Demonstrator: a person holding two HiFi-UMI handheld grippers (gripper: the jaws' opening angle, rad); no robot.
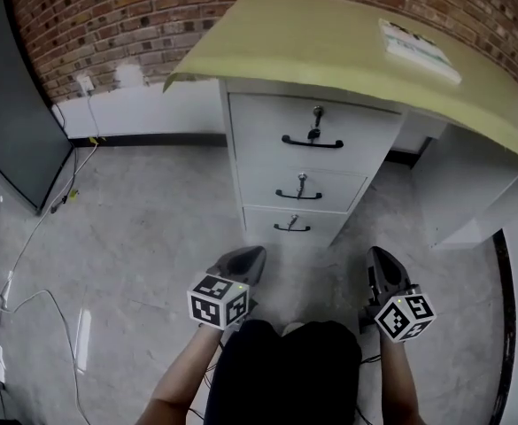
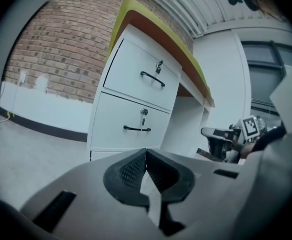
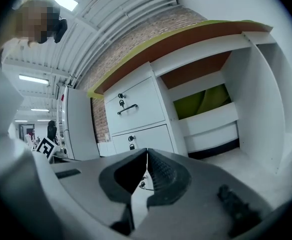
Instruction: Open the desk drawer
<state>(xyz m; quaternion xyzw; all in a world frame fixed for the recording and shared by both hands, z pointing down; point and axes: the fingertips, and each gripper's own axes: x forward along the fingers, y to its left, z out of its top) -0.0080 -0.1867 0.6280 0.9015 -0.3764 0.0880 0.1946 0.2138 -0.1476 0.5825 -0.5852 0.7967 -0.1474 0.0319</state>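
Note:
A white drawer unit (image 1: 307, 171) stands under a yellow-topped desk (image 1: 320, 38). It has three drawers, all closed, each with a black handle and a key lock: the top drawer (image 1: 313, 136), the middle drawer (image 1: 299, 189) and the bottom drawer (image 1: 291, 226). My left gripper (image 1: 251, 257) hangs low in front of the unit, shut and empty. My right gripper (image 1: 376, 257) is beside it to the right, also shut with nothing held. Both are well short of the drawers. The left gripper view shows the top drawer's handle (image 2: 152, 78); the right gripper view shows that same handle (image 3: 128, 108).
A brick wall (image 1: 117, 16) runs behind the desk. A dark panel (image 1: 11, 122) stands at the left, with cables (image 1: 37, 228) trailing over the grey floor. A flat box (image 1: 418, 50) lies on the desk top. White open shelving (image 1: 471, 193) sits right of the drawers.

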